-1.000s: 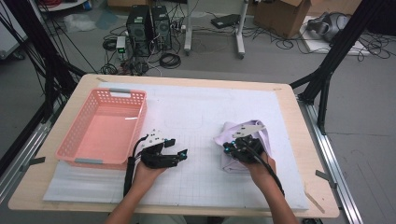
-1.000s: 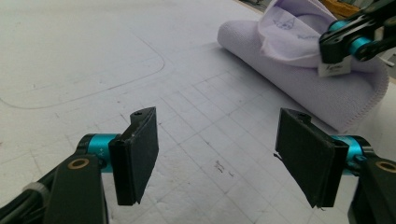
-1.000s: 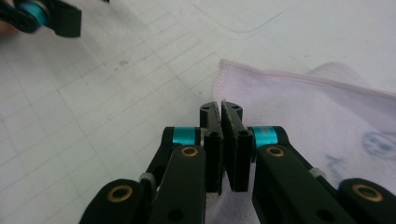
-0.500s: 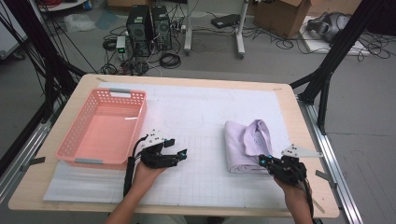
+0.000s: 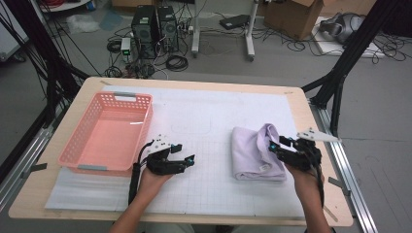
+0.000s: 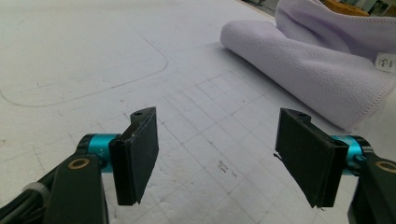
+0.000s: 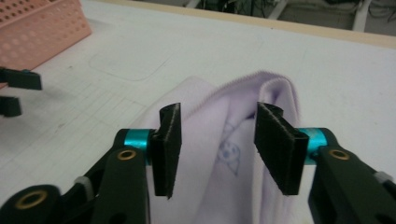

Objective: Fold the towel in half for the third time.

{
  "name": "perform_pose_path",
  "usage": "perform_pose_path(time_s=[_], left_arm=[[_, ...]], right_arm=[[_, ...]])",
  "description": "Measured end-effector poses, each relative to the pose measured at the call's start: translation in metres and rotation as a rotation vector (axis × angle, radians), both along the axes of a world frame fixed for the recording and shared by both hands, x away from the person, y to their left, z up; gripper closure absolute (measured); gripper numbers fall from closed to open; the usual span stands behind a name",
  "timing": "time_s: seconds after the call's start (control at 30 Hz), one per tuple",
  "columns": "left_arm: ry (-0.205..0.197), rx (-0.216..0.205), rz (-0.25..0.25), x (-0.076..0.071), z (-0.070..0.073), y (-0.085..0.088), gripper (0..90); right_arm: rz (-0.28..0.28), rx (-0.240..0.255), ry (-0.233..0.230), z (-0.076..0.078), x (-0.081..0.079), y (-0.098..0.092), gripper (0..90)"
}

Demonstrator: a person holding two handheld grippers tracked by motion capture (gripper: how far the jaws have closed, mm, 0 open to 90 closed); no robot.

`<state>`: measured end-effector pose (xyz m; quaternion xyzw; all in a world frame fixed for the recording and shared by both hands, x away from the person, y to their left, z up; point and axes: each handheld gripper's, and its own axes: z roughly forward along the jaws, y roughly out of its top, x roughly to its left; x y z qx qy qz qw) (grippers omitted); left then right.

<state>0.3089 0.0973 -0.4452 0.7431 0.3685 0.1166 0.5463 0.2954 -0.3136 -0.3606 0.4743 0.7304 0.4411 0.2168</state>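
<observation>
A lilac towel (image 5: 253, 151) lies folded on the white mat (image 5: 209, 121), right of centre. My right gripper (image 5: 278, 144) sits at the towel's right edge and points left across it. Its jaws have just been opening; in the right gripper view the towel (image 7: 210, 116) lies under and between them, and my right gripper (image 7: 217, 149) stands open, the pads off the cloth. My left gripper (image 5: 187, 153) rests on the mat left of the towel, open and pointing at it. In the left gripper view my left gripper (image 6: 219, 158) has nothing between its jaws, with the towel (image 6: 317, 60) beyond.
A pink plastic basket (image 5: 77, 145) stands empty on the left side of the table, also seen as the basket (image 7: 42, 23) in the right gripper view. The table's wooden edge (image 5: 301, 107) runs close behind the right hand. Bare mat lies between towel and basket.
The right hand has drawn back from over the towel to its right edge, and its jaws went from shut to open. The towel now lies flat and folded. The left gripper has not moved.
</observation>
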Motion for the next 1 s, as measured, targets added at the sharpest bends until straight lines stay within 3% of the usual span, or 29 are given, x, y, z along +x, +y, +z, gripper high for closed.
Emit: perform_pose_path(time_s=[0.13, 0.23, 0.3, 0.37, 0.4, 0.47, 0.63, 0.7, 0.73, 0.83, 0.93, 1.0], left_arm=[[0.001, -0.003, 0.000, -0.001, 0.000, 0.000, 30.3], [0.001, -0.006, 0.002, 0.000, 0.001, 0.001, 30.3], [0.001, -0.001, -0.001, 0.000, 0.000, 0.001, 30.3], [0.002, -0.002, -0.002, -0.001, 0.000, 0.000, 30.3], [0.002, -0.002, -0.002, -0.001, 0.000, 0.000, 30.3], [0.004, -0.003, -0.001, 0.000, 0.000, 0.000, 30.3], [-0.001, 0.000, 0.001, -0.001, 0.000, 0.000, 30.3], [0.000, -0.005, 0.005, 0.000, 0.000, 0.000, 30.3], [0.002, -0.005, 0.004, 0.000, 0.000, 0.000, 30.3], [0.000, -0.002, 0.003, 0.000, 0.000, 0.000, 30.3], [0.000, -0.004, 0.004, 0.000, 0.000, 0.000, 30.3], [0.000, -0.003, 0.005, 0.000, 0.000, 0.000, 30.3]], right_arm=[[0.016, -0.042, 0.052, -0.001, 0.026, 0.025, 46.1], [0.016, -0.148, 0.120, -0.011, 0.040, 0.040, 49.0], [0.001, -0.209, 0.150, -0.017, 0.044, 0.043, 59.0], [-0.022, -0.277, 0.158, -0.023, 0.043, 0.037, 78.4], [-0.030, -0.273, 0.162, -0.024, 0.040, 0.032, 83.3], [-0.060, -0.264, 0.159, -0.026, 0.034, 0.019, 83.4], [-0.145, -0.230, 0.223, -0.036, 0.023, -0.014, 81.7], [-0.177, -0.211, 0.271, -0.043, 0.021, -0.028, 71.6], [-0.186, -0.176, 0.280, -0.045, 0.020, -0.035, 67.8], [-0.200, -0.101, 0.233, -0.040, 0.012, -0.048, 64.0], [-0.165, -0.013, 0.185, -0.030, 0.008, -0.053, 56.7], [-0.123, 0.032, 0.203, -0.031, 0.009, -0.051, 54.3]])
